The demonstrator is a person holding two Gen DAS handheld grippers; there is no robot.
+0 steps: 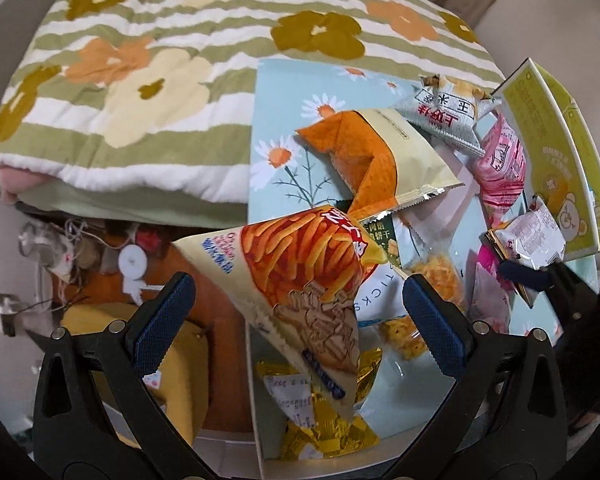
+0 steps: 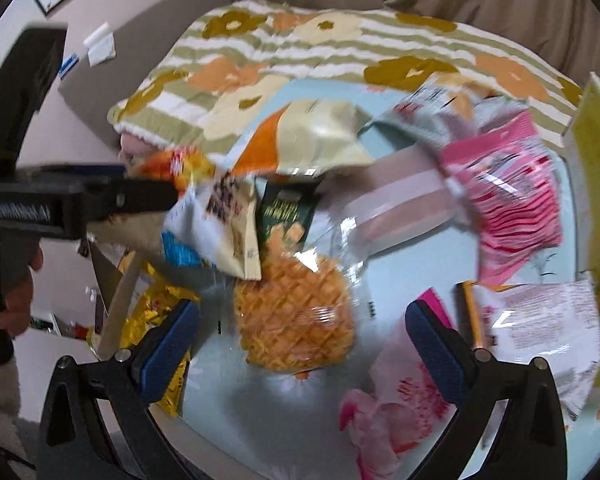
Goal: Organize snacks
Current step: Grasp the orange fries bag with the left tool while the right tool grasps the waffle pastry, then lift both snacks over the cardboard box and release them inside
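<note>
The flowered quilt [image 1: 140,80] covers the far part of the bed, and on the pale blue daisy tray [image 1: 276,120] the snacks lie in a loose heap. The yellow box [image 1: 556,152] stands at its right side. The fries bag [image 1: 300,280] hangs tilted between the fingers of the left gripper [image 1: 298,320], which stand wide apart and do not clamp it. In the right wrist view, the right gripper [image 2: 302,344] is also spread, above the waffle packet [image 2: 292,320]. I think it is better to close slowly on one packet only, near its sealed edge, so the others do not slide.
</note>
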